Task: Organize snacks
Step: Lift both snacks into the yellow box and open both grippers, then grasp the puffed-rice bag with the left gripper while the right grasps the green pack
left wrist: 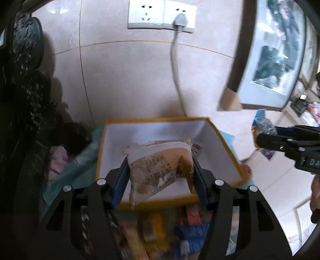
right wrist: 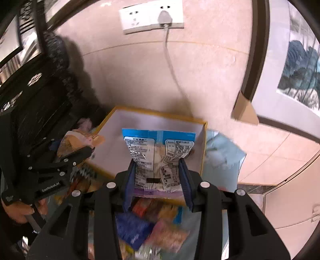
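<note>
My left gripper [left wrist: 160,160] is shut on a beige snack packet [left wrist: 158,174], held in the air over a white box with a yellow rim [left wrist: 158,120]. The box holds a few flat packets. My right gripper [right wrist: 156,162] is shut on a clear packet with a blue top edge [right wrist: 158,146], also above the box [right wrist: 160,122]. In the right wrist view the left gripper [right wrist: 88,152] and its beige packet [right wrist: 80,140] hang at the box's left side. The right gripper [left wrist: 260,140] with the blue-topped packet [left wrist: 264,124] shows at the right of the left wrist view.
Loose snack packets [right wrist: 152,226] lie in a blurred pile nearer than the box. A teal cloth [right wrist: 222,156] lies under and beside the box. Behind are a tiled wall with a socket [right wrist: 152,16] and cable, dark carved furniture [right wrist: 40,100] at left, and a cardboard piece [right wrist: 244,110].
</note>
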Motion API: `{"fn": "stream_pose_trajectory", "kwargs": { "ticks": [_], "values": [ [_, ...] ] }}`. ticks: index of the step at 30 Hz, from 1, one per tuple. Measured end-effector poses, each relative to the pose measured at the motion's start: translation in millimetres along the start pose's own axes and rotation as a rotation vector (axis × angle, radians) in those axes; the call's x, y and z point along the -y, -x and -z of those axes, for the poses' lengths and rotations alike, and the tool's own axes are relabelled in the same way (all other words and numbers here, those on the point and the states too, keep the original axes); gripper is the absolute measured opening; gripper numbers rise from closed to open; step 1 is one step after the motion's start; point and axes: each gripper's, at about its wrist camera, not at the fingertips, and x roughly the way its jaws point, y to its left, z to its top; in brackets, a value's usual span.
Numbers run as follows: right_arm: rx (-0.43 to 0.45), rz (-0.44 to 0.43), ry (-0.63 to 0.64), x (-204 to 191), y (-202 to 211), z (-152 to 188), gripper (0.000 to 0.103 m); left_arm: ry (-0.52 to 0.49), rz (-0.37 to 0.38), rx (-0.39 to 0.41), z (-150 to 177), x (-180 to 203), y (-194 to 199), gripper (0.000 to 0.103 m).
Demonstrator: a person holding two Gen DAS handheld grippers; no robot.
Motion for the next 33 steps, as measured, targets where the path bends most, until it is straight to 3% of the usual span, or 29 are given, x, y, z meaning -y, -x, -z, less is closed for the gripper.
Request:
{"fn": "stream_pose_trajectory", "kwargs": {
  "ticks": [1, 3, 4, 6, 12, 17, 22, 25, 29, 33],
  "values": [
    [0.005, 0.000, -0.012, 4, -8, -9, 0.046, 0.000, -0.028, -0.005, -7, -2, -8, 0.064],
    [-0.010, 0.049, -0.022, 7, -27, -20, 0.063, 0.007, -0.112, -0.026, -18, -6, -29, 0.086],
    [-0.016, 0.085, -0.016, 6, -34, -23, 0.065, 0.018, -0.158, -0.038, -20, -10, -37, 0.097],
    [-0.026, 0.092, -0.014, 5, -41, -21, 0.067, 0.035, -0.209, -0.067, -21, -19, -48, 0.098],
    [-0.053, 0.062, -0.027, 6, -48, 2, 0.067, 0.019, -0.223, -0.086, -11, -30, -52, 0.098],
    [-0.072, 0.068, -0.019, 2, -40, 18, 0.067, 0.047, -0.193, -0.094, 2, -31, -41, 0.098],
    [-0.067, 0.055, -0.015, -4, -14, 36, 0.067, 0.039, -0.158, -0.058, 13, -28, -6, 0.098],
    [-0.072, 0.032, -0.034, -7, 0, 58, 0.067, 0.080, -0.119, -0.052, 39, -32, 19, 0.099],
    [-0.122, 0.015, -0.065, -18, 6, 118, 0.068, 0.116, -0.069, -0.107, 103, -29, 36, 0.099],
    [-0.227, 0.022, -0.103, -26, -5, 187, 0.068, -0.018, 0.005, -0.233, 186, 2, 34, 0.099]
  ]
}}
